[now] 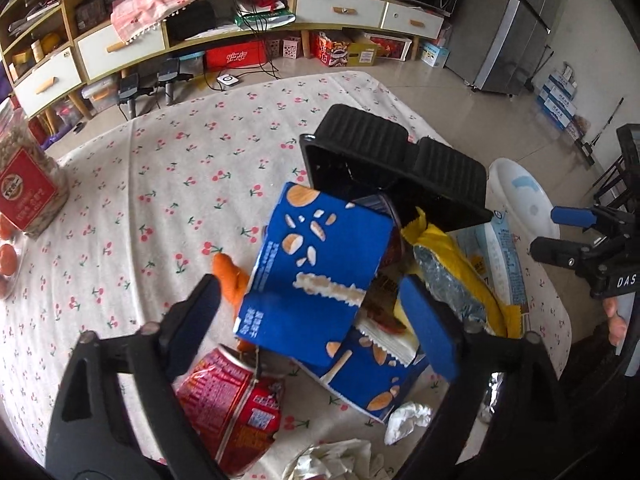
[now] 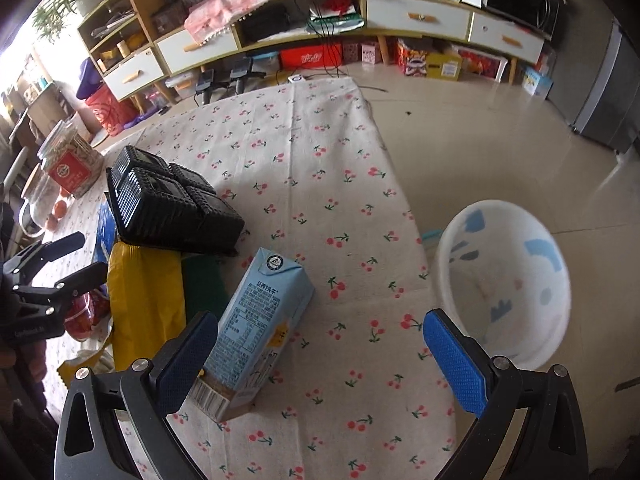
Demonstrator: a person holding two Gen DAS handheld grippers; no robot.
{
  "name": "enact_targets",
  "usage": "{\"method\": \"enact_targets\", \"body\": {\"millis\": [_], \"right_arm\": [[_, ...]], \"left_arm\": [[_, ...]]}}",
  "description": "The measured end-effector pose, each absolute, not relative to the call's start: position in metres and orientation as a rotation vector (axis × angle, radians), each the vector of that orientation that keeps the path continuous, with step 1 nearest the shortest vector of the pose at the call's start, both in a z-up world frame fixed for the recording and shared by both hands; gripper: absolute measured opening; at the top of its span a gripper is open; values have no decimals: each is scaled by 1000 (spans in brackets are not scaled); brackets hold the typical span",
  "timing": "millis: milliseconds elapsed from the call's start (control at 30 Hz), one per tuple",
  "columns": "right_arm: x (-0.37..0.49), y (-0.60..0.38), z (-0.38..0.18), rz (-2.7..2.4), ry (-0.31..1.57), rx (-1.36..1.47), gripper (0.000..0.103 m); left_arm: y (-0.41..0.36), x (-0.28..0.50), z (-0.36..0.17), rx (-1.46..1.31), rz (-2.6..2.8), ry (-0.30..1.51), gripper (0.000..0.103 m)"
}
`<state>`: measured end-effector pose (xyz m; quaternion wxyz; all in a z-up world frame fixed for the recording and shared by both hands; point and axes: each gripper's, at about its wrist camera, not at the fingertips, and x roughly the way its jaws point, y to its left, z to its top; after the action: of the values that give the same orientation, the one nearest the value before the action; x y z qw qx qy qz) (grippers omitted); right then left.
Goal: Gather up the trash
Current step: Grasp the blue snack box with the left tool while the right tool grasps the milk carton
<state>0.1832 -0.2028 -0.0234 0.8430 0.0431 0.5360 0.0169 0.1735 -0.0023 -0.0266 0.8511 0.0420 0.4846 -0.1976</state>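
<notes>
A pile of trash lies on the cherry-print tablecloth (image 1: 168, 168). My left gripper (image 1: 316, 320) is open and straddles a blue snack box (image 1: 316, 264) without its pads touching it. Around the box lie a crushed red can (image 1: 232, 396), an orange peel (image 1: 230, 276), a yellow wrapper (image 1: 452, 272) and an upturned black plastic tray (image 1: 384, 168). My right gripper (image 2: 320, 364) is open over a light blue milk carton (image 2: 260, 328), which lies close to its left finger. A white patterned bin (image 2: 504, 280) stands on the floor beyond the table's right edge.
A jar with a red label (image 2: 72, 160) and some small oranges (image 2: 56, 212) sit at the table's far left. Crumpled foil and tissue (image 1: 408, 416) lie near the front edge. A low cabinet (image 2: 416, 20), boxes and a grey fridge (image 1: 516, 40) line the room behind.
</notes>
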Motion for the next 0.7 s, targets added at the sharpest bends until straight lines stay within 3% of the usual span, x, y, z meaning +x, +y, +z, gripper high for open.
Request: {"method": "enact_targets", "body": {"millis": [100, 433, 700], "right_arm": [[188, -197, -29, 63, 1154, 98, 103], [195, -193, -46, 84, 1216, 187, 99], [195, -194, -54, 109, 1252, 263, 75]], "left_arm": [[-2, 176, -30, 78, -404, 1033, 70], [12, 164, -14, -13, -353, 997, 69], [24, 150, -9, -78, -290, 993, 69]]}}
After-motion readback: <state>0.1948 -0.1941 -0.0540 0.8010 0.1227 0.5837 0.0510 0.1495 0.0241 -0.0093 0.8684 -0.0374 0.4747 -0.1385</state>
